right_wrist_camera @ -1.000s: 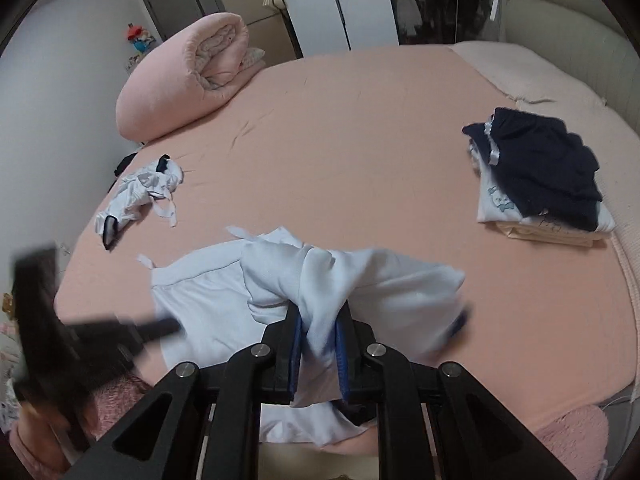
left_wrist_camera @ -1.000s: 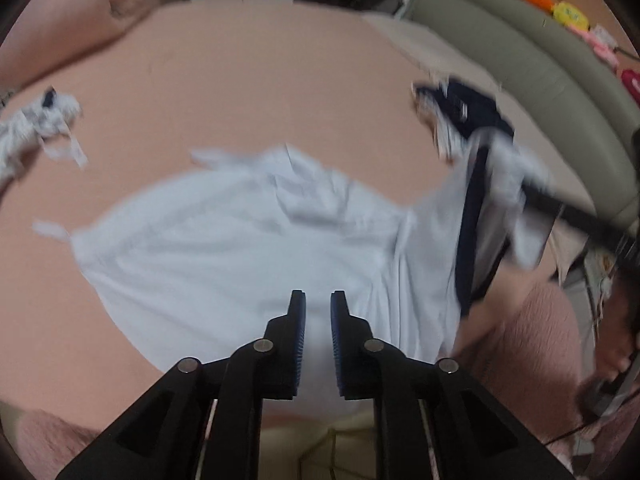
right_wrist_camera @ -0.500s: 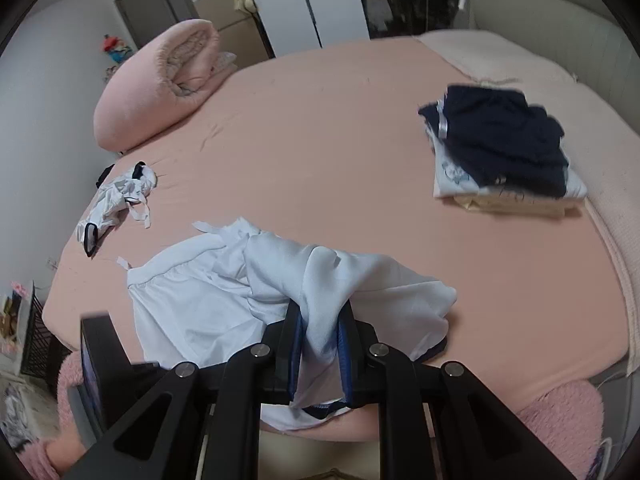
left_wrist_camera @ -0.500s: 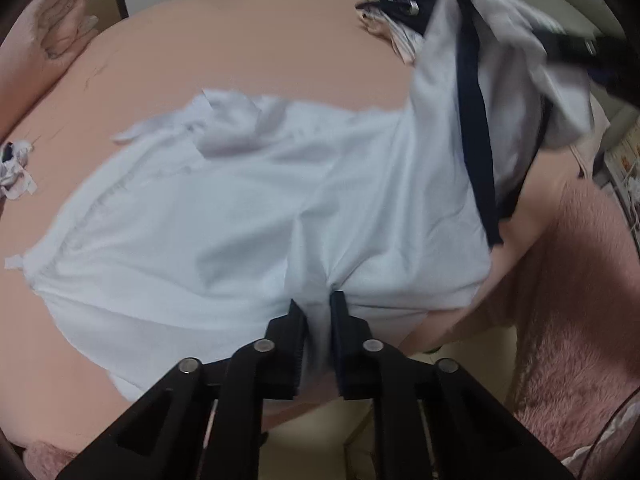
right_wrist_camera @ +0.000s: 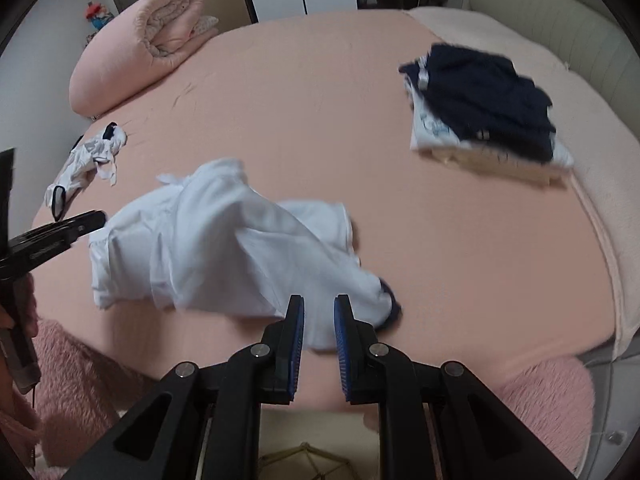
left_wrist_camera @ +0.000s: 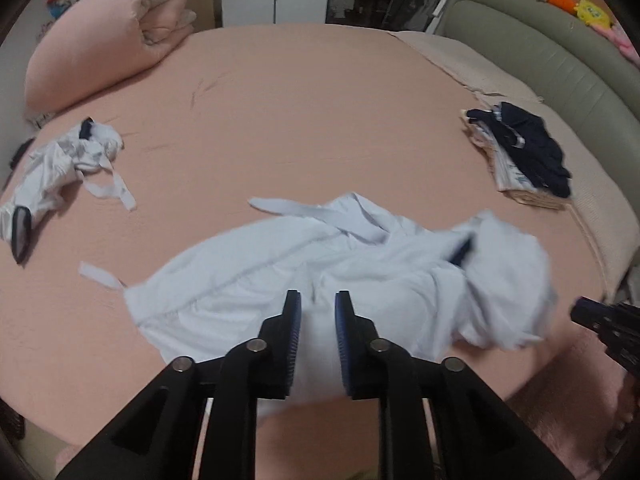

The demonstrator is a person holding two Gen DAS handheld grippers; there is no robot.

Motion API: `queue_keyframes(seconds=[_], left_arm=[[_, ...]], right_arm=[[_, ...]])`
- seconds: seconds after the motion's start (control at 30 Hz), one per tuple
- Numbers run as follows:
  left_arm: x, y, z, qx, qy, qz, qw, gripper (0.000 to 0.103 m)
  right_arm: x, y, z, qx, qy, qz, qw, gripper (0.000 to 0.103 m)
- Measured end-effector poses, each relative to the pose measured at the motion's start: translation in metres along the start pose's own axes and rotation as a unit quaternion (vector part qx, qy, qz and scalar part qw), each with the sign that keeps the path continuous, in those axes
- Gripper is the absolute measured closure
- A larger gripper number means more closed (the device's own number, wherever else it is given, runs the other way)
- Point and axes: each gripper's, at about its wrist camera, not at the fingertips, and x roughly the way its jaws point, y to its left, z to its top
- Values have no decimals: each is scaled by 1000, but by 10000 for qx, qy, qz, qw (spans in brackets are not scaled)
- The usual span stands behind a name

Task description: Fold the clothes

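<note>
A pale blue-white garment with dark navy trim [left_wrist_camera: 340, 264] lies crumpled at the near edge of the round pink bed [left_wrist_camera: 320, 100]; it also shows in the right wrist view [right_wrist_camera: 224, 248]. My left gripper [left_wrist_camera: 318, 300] is open and empty just above the garment's near hem. My right gripper [right_wrist_camera: 319, 304] is open and empty over the garment's right end, and shows at the right edge of the left wrist view [left_wrist_camera: 608, 324]. The left gripper shows at the left edge of the right wrist view [right_wrist_camera: 52, 236].
A stack of folded clothes topped by a dark navy piece [right_wrist_camera: 484, 104] sits at the right of the bed. A small crumpled white garment [left_wrist_camera: 60, 168] lies at the left. A rolled pink duvet [left_wrist_camera: 112, 28] lies at the back left. A grey-green headboard [left_wrist_camera: 540, 52] curves round the right.
Both grippers were shut on the garment and held it up. Both have opened and let go, and the garment has dropped in a heap on the bed.
</note>
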Motion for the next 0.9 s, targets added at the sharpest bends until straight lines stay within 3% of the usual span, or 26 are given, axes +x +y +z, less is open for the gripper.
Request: queue_keyframes(seconds=[0.03,0.1,0.17,0.2,0.23,0.3,0.33,0.37,0.4,0.43,0.53,0.63,0.77,0.9], left_arm=[[-3,4,2,-62,-17,-38,10000,79],[-3,5,2,14,-62,-1,10000,63],[12,-11,-7,542,-149,646,9963,59],[23,-13,-9,639,-102,908,9938,59],[30,-11,-9,650,-26,1000,9929,59],[42,-6,-8,563,87,974,9936,59],[45,-4,-9,533,79,915,9943,61],[45,-3,-10,490,70,824,9954,86],[40,-3,-11,434,59,704,9966,102],[36,-3,-13,378,47,584,9976,102],[1,6,-18,293,-346,466,9979,102],[-44,34,-9,-54,-878,524,9947,103],[-91,59,25,-17,-1493,761,9859,103],[-79,67,26,-116,-940,-313,9950,101]], right_arm=[[-2,2,-1,-56,-20,41,10000,88],[-8,13,-1,-264,-161,193,9993,86],[-7,33,1,-588,-316,334,9972,65],[-1,46,3,-773,-373,349,9957,41],[7,56,6,-905,-458,373,9941,33],[29,75,9,-1122,-534,212,9920,33],[45,84,10,-1323,-498,31,9900,34],[58,89,10,-1480,-474,-139,9878,40],[74,91,12,-1522,-357,-363,9870,84],[84,86,14,-1407,-151,-383,9892,100],[78,57,22,-614,-11,186,9979,100],[41,36,33,-528,-462,-13,9975,100],[-15,21,65,-339,-1069,5,9937,100],[-54,26,71,-416,-1403,85,9892,100]])
